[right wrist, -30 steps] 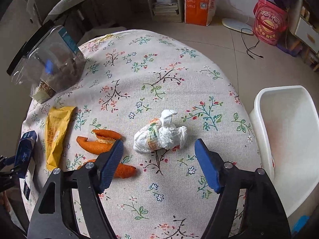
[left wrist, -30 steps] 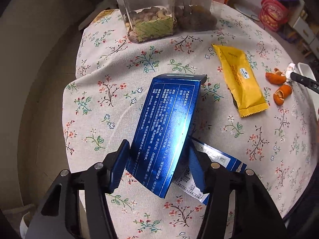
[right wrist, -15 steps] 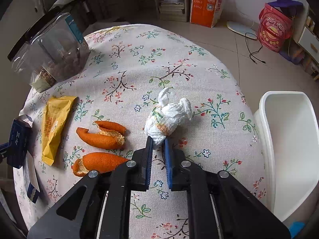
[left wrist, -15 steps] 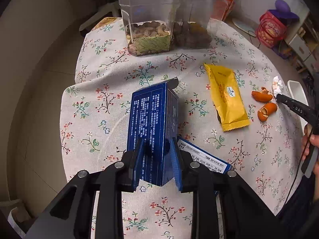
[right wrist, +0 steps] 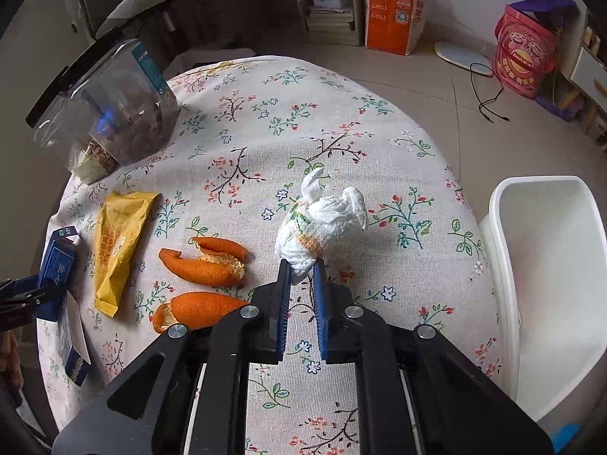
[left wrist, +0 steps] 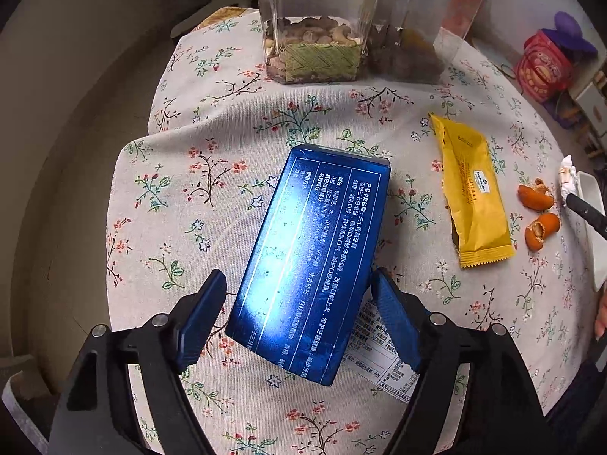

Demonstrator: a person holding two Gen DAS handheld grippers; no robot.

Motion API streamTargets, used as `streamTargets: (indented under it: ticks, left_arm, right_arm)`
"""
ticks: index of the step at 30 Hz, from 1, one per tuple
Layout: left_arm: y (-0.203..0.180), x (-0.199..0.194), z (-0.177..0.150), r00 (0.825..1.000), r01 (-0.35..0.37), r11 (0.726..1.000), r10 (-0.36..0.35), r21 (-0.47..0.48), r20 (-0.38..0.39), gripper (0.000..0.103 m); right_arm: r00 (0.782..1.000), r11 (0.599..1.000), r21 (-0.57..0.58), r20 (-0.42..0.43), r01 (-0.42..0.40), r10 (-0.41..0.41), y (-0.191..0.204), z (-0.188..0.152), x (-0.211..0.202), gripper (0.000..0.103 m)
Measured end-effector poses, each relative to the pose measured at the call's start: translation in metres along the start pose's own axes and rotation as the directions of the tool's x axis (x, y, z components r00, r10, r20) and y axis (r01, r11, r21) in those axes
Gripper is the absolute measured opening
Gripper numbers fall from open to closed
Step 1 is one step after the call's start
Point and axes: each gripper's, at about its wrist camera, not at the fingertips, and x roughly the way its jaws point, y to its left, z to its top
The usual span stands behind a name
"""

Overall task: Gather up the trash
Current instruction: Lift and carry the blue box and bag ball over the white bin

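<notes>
Left gripper (left wrist: pixel 297 311): jaws opening, straddling blue carton (left wrist: pixel 311 261), pads clear of its sides; carton lay on tablecloth (left wrist: pixel 182 204), propped over printed leaflet (left wrist: pixel 383 356), mostly hidden.

Right gripper (right wrist: pixel 302 271): pressed together, pinching crumpled tissue (right wrist: pixel 318 227) by near corner, presumably for transfer to white bin (right wrist: pixel 504 265) at 3 o'clock; bin's far side cropped.

Orange peels (right wrist: pixel 206 261) at 9 o'clock, yellow wrapper (right wrist: pixel 117 242) beyond, uncollected. Clear snack containers (left wrist: pixel 318 26) at 12 o'clock: tops cut off.

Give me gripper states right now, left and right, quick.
Left gripper: opening, fingers apart either side of the blue box, not pressing on it.
Right gripper: shut on the crumpled white tissue.
</notes>
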Motion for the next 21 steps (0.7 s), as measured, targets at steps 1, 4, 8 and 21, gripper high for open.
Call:
streamTargets:
  ticks: [1, 4, 8, 21]
  left_arm:
    - [-0.002, 0.004, 0.000, 1.000, 0.004, 1.000, -0.004, -0.002, -0.002, 0.076]
    - [-0.002, 0.010, 0.002, 1.000, 0.019, 0.999, -0.019, -0.028, -0.006, 0.057]
    - [-0.006, 0.006, 0.003, 1.000, 0.024, 0.999, -0.023, -0.028, 0.018, 0.055]
    - [-0.039, -0.048, 0.014, 0.988, 0.073, 0.997, -0.070, -0.016, 0.141, 0.053]
  right_arm:
    - [1.000, 1.000, 0.017, -0.001, -0.015, 0.015, -0.003, 0.001, -0.001, 0.011]
    - [0.999, 0.996, 0.066, -0.001, -0.054, 0.054, -0.012, 0.003, -0.002, 0.012]
    - [0.999, 0.996, 0.072, -0.001, -0.047, 0.048, -0.014, 0.003, 0.001, 0.012]
    - [0.997, 0.997, 0.023, 0.036, -0.075, 0.075, -0.008, 0.004, -0.019, 0.007]
